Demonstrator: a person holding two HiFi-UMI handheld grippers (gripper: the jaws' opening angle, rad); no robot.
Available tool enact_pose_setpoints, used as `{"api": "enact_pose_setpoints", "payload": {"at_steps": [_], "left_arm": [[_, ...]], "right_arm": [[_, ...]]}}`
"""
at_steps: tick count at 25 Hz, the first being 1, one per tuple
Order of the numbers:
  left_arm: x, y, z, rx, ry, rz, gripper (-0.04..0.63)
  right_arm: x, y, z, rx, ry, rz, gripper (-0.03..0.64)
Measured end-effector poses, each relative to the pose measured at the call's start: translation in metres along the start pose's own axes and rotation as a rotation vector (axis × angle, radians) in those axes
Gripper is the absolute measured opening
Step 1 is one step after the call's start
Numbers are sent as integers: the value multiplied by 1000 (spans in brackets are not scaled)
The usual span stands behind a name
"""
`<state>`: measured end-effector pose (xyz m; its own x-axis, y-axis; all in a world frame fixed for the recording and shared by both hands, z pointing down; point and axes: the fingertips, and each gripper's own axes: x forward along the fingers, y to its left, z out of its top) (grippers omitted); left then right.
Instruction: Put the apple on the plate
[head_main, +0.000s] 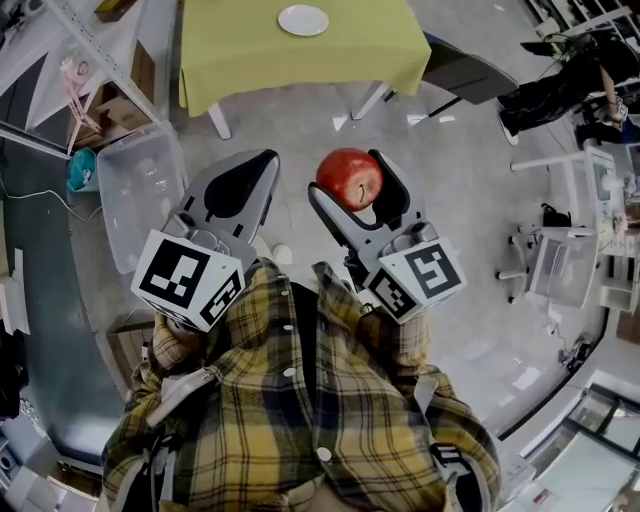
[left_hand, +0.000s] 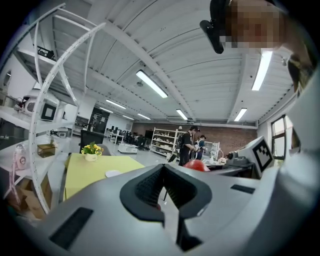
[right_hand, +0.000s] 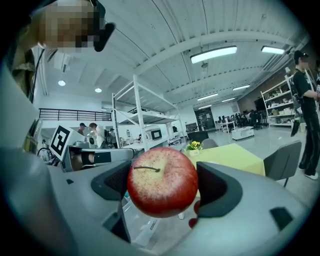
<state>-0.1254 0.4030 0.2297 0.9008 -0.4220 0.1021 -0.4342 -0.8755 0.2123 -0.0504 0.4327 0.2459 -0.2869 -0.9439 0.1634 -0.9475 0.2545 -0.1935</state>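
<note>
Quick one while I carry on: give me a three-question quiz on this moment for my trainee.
1. True or false: the apple already lies on the plate.
2. What is the right claw doing? A) hanging open and empty B) gripping the apple C) touching the plate
3. Fill in: the plate sits on a table with a ___ cloth.

Key: 1 false, the apple is away from the table; 2 B; 3 yellow.
</note>
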Motion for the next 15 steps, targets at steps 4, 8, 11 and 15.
{"api": "enact_pose_setpoints", "payload": {"at_steps": [4, 8, 11, 15], "left_arm": [[4, -1, -6, 3, 13, 25, 8], [7, 10, -9, -8, 27, 48, 8], [17, 27, -11, -19, 34, 54, 8], [40, 48, -11, -25, 36, 35, 8]], "right_arm": [[2, -8, -6, 9, 9, 24, 385], [14, -15, -10, 23, 25, 43, 385], [28, -23, -11, 25, 34, 41, 385], [50, -38, -13, 27, 44, 23, 385]]}}
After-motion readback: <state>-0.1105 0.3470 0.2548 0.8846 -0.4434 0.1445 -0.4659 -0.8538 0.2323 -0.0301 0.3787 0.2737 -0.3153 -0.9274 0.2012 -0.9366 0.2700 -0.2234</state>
